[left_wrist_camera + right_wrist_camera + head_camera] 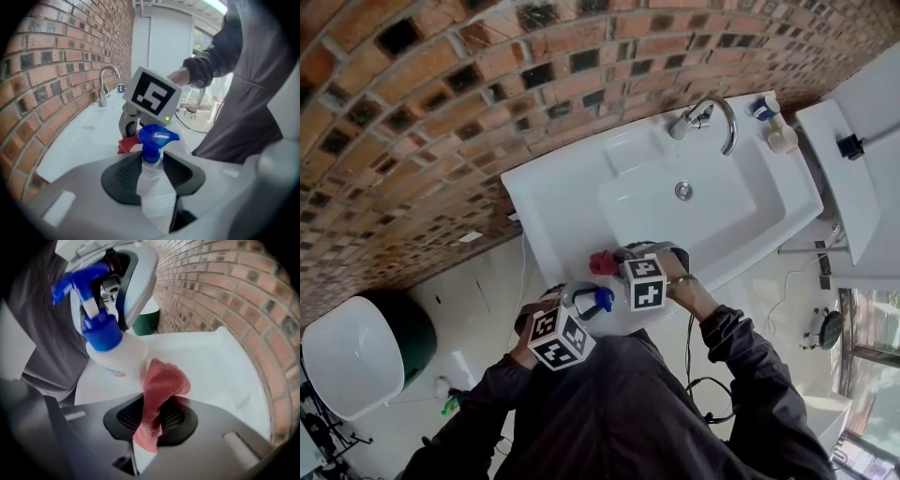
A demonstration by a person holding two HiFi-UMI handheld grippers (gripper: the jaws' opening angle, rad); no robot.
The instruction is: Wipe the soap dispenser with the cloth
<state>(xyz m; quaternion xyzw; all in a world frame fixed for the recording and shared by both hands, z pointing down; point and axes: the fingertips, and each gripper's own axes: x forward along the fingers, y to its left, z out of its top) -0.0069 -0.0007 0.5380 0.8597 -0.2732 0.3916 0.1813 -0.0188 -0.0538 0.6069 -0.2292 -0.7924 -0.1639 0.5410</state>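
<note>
While my left claw (152,163) clamps the dispenser (157,137) and my right claw (152,420) pinches the cloth (163,383) up against its side just ahead of the jaws, wiping looks barely started imo, so pretty much all of it's left.

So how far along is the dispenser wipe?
Done: left gripper shut on the soap dispenser, right gripper on the red cloth. In hand: cloth against the dispenser's white side, below its blue pump. To do: the rest of the body and pump; how much is already wiped doesn't show.
</note>
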